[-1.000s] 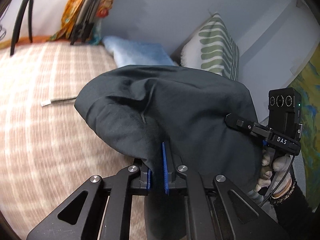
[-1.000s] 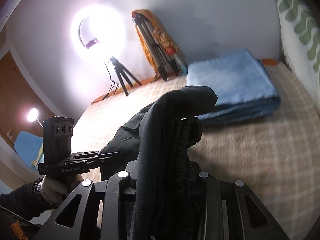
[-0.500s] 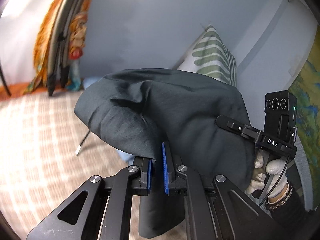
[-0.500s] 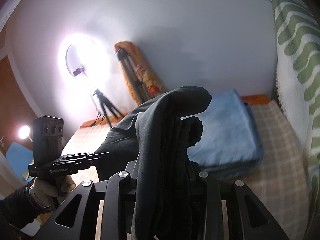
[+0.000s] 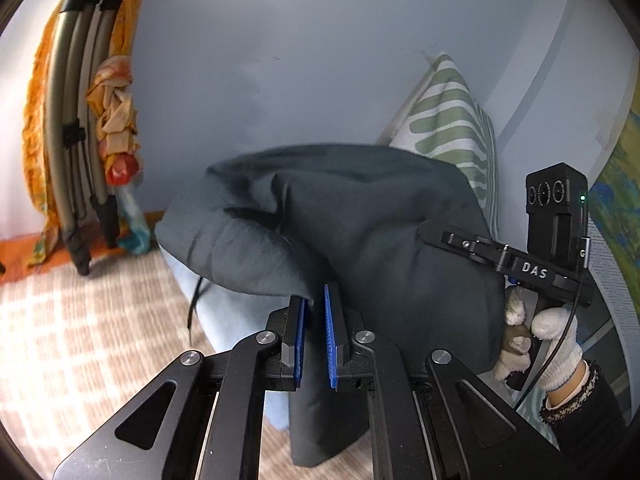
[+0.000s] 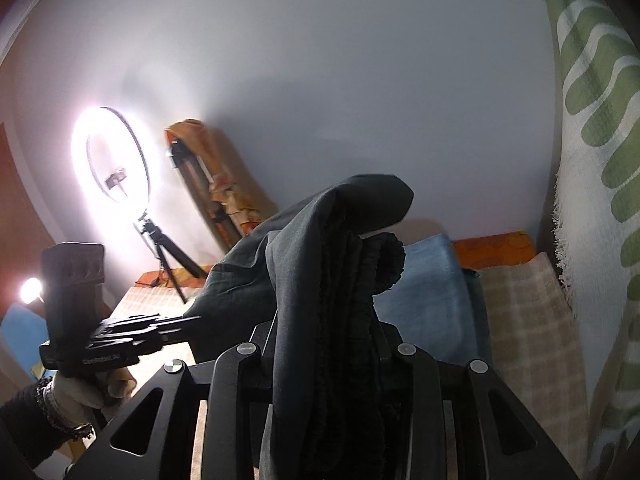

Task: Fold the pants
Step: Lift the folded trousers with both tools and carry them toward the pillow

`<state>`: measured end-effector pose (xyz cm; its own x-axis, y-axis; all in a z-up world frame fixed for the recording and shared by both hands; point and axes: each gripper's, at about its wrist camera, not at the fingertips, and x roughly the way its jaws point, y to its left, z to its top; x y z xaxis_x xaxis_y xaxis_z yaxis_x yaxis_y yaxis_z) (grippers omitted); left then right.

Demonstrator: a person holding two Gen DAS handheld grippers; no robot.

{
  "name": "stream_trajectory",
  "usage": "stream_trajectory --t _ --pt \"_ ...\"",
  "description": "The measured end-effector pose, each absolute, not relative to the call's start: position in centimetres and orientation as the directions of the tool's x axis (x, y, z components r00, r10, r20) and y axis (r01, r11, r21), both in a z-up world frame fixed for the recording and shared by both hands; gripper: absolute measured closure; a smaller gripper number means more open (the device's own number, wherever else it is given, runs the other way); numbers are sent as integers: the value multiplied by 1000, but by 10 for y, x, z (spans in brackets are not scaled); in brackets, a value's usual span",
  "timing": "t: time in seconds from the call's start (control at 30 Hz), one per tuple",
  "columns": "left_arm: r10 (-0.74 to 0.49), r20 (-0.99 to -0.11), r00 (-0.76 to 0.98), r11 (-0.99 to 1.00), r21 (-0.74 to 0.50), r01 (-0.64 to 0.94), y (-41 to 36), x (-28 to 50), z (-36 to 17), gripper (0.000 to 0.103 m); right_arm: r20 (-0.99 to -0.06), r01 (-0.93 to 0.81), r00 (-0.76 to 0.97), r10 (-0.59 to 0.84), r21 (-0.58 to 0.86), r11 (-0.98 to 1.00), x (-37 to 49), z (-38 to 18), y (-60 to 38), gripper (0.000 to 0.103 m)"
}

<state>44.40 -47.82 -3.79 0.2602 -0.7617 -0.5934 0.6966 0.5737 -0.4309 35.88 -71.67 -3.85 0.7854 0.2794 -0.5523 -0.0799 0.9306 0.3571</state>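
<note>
Dark grey pants (image 5: 360, 220) hang bunched in the air between both grippers, above the bed. My left gripper (image 5: 314, 300) is shut on a fold of the cloth between its blue pads (image 5: 330, 340), and a flap hangs below them. In the right wrist view the pants (image 6: 320, 280) rise as a thick bundle, with the elastic waistband (image 6: 386, 264) on top. My right gripper (image 6: 324, 332) is shut on that bundle, which hides its fingertips. Each gripper is held by a gloved hand (image 5: 556, 332) and appears in the other's view: the right gripper (image 5: 440, 236) and the left gripper (image 6: 180, 322).
A folded blue blanket (image 6: 432, 300) lies on the checked bed cover (image 5: 80, 340) under the pants. A green-and-white pillow (image 5: 452, 120) leans on the wall at the right. A folded tripod draped in orange cloth (image 5: 80, 120) and a lit ring light (image 6: 116, 156) stand beyond the bed.
Both grippers have carried the pants across the bed and a little up, toward the wall, the blue blanket and the pillow. The grips are unchanged.
</note>
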Motion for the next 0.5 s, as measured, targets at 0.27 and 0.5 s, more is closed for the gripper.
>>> stream_trajectory --t 0.27,0.5 --pt "-709 -661 244 626 -433 648 -478 469 -75 96 -633 -89 715 296 337 937 399 -80 -735 71" --pt "-710 -679 187 633 -499 593 -464 470 -95 88 -678 1 687 261 360 933 411 -110 -765 62"
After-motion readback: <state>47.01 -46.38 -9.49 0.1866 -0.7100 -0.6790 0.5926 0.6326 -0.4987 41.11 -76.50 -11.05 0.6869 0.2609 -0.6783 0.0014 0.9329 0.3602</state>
